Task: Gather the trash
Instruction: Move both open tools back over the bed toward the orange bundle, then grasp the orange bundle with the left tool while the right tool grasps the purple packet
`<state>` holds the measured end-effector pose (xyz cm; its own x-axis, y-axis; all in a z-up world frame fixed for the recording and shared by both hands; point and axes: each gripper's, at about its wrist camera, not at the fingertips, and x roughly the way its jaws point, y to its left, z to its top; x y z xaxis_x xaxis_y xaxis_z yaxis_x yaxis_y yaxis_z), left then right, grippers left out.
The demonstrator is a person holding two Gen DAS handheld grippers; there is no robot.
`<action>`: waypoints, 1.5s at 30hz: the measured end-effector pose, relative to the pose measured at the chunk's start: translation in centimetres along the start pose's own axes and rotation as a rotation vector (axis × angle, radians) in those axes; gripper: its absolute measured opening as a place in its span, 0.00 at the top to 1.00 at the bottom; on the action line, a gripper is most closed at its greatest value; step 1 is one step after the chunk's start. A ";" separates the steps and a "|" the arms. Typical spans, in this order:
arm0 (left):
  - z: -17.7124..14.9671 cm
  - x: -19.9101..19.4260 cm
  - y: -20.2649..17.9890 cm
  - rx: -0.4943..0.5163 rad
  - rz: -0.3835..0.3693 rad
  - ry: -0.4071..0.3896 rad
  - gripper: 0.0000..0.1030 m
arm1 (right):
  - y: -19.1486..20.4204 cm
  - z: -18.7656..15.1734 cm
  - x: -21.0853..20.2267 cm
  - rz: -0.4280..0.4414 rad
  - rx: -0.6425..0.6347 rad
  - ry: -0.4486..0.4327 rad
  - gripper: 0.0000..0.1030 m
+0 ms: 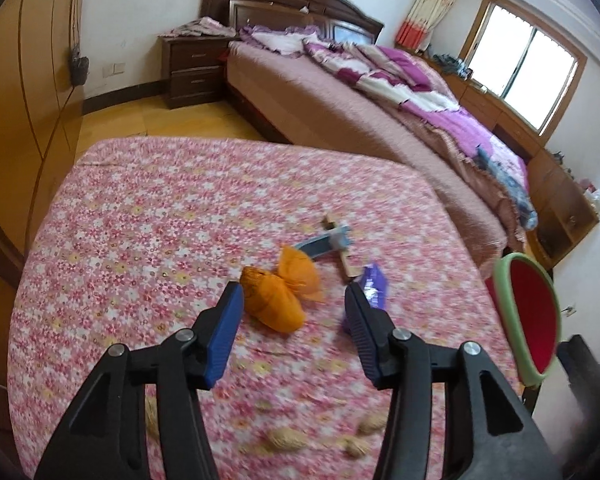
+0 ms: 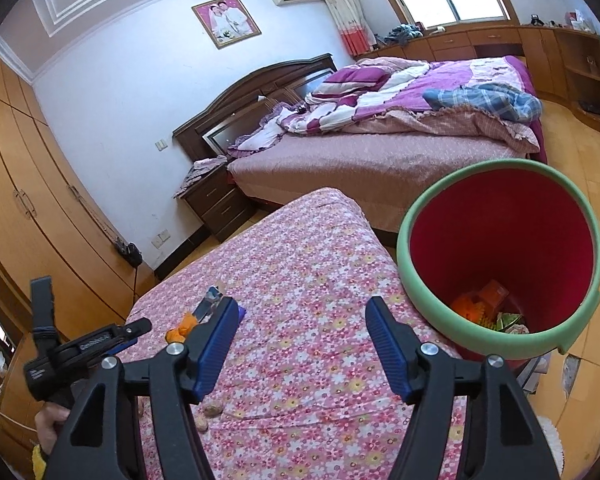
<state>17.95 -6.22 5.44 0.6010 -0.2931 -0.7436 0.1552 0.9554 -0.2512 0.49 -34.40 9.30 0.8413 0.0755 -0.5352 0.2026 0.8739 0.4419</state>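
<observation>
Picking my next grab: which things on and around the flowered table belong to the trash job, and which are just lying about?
Job:
orange wrapper
purple wrapper
peanut shells
blue-and-wood scrap
red bin with green rim, already holding scraps

Lying about:
bed quilt
plaid cloth
nightstand

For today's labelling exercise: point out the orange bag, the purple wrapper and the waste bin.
orange bag [image 1: 278, 300], left wrist view, on its bulging body.
purple wrapper [image 1: 374, 286], left wrist view, on its upper face.
waste bin [image 2: 420, 216], right wrist view, on its green rim.

left gripper [image 1: 294, 300]: jaws apart, empty | right gripper [image 2: 302, 314]: jaws apart, empty
</observation>
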 end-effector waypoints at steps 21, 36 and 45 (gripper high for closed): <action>-0.9 7.5 1.0 -0.055 0.035 0.097 0.50 | -0.9 -0.6 3.2 -0.026 0.019 0.074 0.33; -0.9 2.4 3.4 -0.076 -0.014 0.018 0.62 | 1.5 -1.3 2.9 -0.014 -0.010 0.090 0.33; -0.5 -0.9 7.5 -0.108 0.038 -0.042 0.62 | 4.8 -1.2 4.4 -0.004 -0.071 0.111 0.33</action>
<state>18.18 1.20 3.93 0.6374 -0.2525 -0.7280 0.0470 0.9558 -0.2903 4.56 -29.28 8.27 0.7794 0.1215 -0.6147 0.1662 0.9058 0.3897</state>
